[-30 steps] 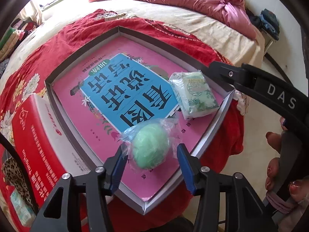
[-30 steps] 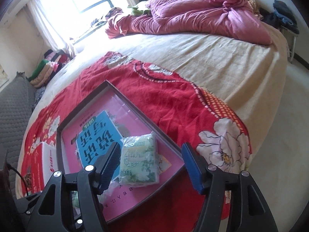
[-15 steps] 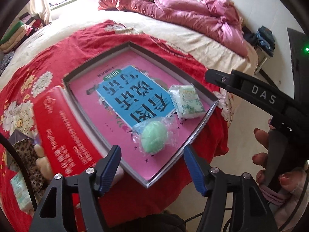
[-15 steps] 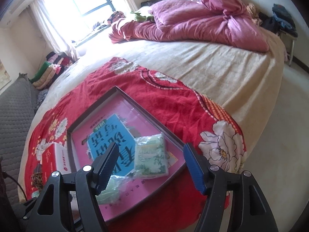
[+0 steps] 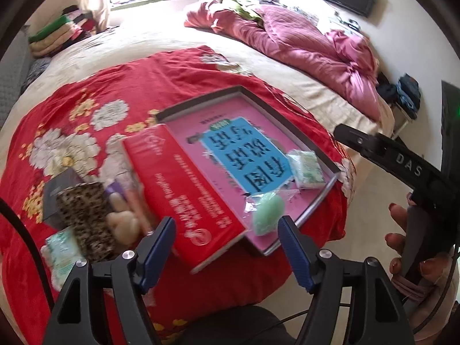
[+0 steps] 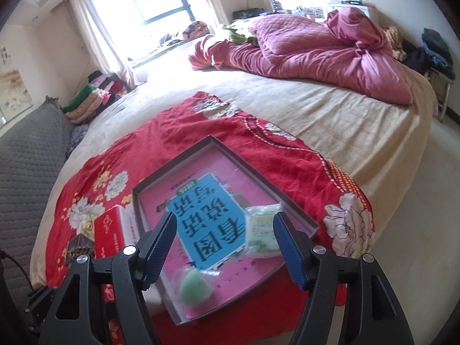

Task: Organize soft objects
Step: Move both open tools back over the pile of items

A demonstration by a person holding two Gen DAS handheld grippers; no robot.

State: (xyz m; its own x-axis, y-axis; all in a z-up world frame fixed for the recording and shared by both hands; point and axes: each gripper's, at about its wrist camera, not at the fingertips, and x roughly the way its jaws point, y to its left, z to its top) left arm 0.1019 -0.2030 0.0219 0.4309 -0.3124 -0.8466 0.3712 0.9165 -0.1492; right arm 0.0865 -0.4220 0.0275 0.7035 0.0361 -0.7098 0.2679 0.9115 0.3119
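The green sponge ball [image 5: 268,214] in its clear wrapper lies in the near corner of the shallow grey-rimmed tray [image 5: 309,220], on the pink liner, just beside the blue printed book [image 5: 244,161]. It is roundish, so it has no clear long axis. The white-and-green tissue pack [image 5: 307,168] rests in the tray's right corner against the rim; its long side runs roughly along that right rim. Both seem parked here as the sorted soft things, the rim keeping them from sliding off the sloped bedding.

The left gripper [image 5: 227,247] hangs above the tray's near edge, its fingers opening with nothing between them. The right gripper [image 6: 224,244] also stands wide and empty above the tray, the tissue pack [image 6: 263,230] showing just inside its right finger.

Left of the tray, a red box [image 5: 184,195] lies half over the rim. Beyond it sits an unsorted cluster: a leopard-print pouch [image 5: 86,218], a cream plush piece [image 5: 122,222] and another tissue pack [image 5: 61,251], probably next in line. All rest on the red floral cloth [image 5: 86,109] spread over the bed [image 6: 330,120].
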